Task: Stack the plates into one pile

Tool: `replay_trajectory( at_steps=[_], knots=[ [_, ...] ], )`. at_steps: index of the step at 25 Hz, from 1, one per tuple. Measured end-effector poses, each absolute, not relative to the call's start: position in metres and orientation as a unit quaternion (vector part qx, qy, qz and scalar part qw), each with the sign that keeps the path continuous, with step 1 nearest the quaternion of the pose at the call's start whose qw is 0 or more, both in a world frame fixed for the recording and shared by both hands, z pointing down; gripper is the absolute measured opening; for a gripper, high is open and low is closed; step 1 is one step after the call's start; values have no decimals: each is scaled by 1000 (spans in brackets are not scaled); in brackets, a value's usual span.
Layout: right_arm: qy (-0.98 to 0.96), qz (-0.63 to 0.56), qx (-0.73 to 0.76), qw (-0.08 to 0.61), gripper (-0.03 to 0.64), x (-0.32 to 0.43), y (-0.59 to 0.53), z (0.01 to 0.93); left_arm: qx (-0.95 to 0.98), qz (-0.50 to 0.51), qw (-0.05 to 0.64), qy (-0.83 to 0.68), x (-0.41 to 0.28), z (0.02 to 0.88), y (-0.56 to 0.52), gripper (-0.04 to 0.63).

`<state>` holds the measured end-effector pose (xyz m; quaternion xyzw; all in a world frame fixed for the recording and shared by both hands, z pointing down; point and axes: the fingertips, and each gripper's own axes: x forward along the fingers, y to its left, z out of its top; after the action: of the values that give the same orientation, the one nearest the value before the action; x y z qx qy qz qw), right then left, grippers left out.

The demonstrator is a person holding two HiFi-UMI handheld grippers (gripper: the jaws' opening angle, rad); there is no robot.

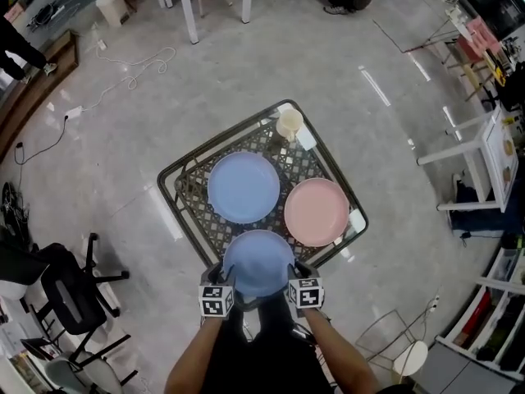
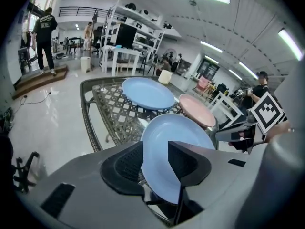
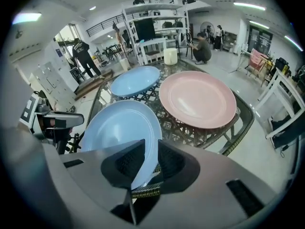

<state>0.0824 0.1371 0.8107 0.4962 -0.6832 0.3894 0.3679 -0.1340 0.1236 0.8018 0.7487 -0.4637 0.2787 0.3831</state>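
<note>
Because the near plate (image 1: 258, 261) likely needed lifting, the right fingers (image 3: 177, 165) pinched its rim. The left fingers (image 2: 188, 163) stood wide around it.

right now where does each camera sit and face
Head view: on the person's head, looks steeply down at the dark lattice-top table; forearms, left gripper, right gripper show.
Left gripper view: rides the left gripper, looks along its jaws across the near light-blue round plate.
Right gripper view: rides the right gripper, shares that plate.
</note>
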Motion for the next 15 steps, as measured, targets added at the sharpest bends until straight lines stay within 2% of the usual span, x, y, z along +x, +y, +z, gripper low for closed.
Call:
replay_trajectory(
  at_steps=[5, 10, 15],
  knots=[
    [-661, 417, 491, 385, 67, 89, 147, 838, 718, 313, 421, -458, -141, 840, 135, 172],
    [-652, 432, 481, 398, 67, 91, 149, 854, 704, 325, 430, -462, -141, 853, 135, 164],
    [-649, 444, 469, 401, 46, 86, 149, 861, 692, 336, 435, -468, -145, 865, 137, 64]
  ],
)
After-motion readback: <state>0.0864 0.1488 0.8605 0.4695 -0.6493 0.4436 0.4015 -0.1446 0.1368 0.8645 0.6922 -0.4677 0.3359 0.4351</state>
